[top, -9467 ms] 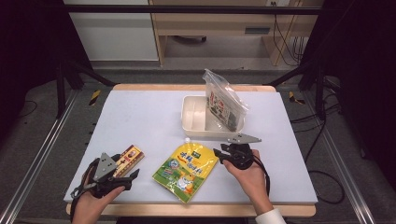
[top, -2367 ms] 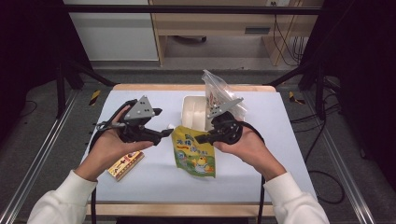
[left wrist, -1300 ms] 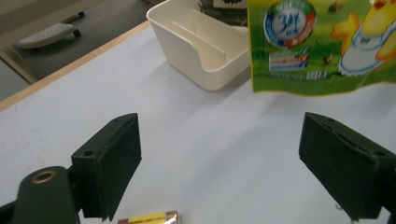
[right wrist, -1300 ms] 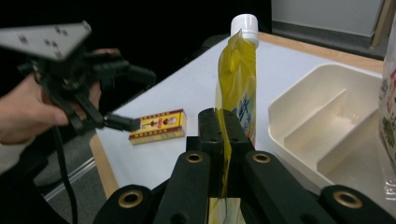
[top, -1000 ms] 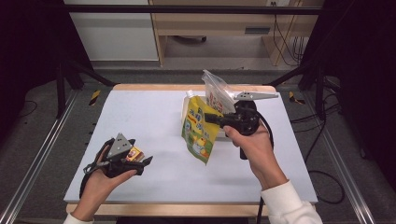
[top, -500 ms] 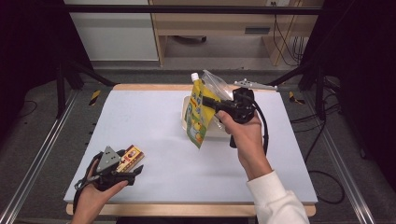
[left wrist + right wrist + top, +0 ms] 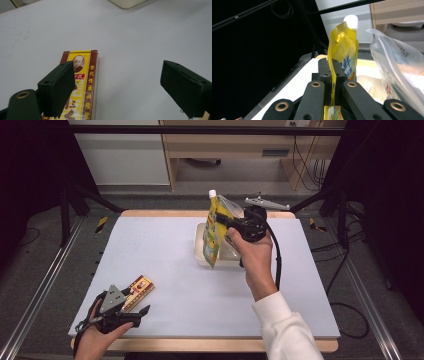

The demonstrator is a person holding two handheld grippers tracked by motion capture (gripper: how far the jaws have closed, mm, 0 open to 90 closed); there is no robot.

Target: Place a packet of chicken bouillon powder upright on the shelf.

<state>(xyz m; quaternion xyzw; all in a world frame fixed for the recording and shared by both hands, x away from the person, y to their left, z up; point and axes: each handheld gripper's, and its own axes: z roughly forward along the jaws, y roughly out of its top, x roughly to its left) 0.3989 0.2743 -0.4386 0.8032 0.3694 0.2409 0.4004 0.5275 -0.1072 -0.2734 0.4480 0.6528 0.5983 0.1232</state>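
My right gripper is shut on a yellow spouted pouch and holds it upright in the air over the front of the white tub. In the right gripper view the jaws pinch the pouch by its edge, white cap on top, right gripper level. Near the table's front left corner my left gripper stands open beside a red and yellow box. In the left gripper view the box lies flat under the left jaw, with nothing gripped by the left gripper.
A clear plastic bag leans in the tub just right of the pouch. The tub's corner lies far beyond the box. Metal rails run along both sides of the table.
My right gripper has carried the pouch away and up, from the table's middle to above the tub. My left hand has sunk toward the front left edge beside the box.
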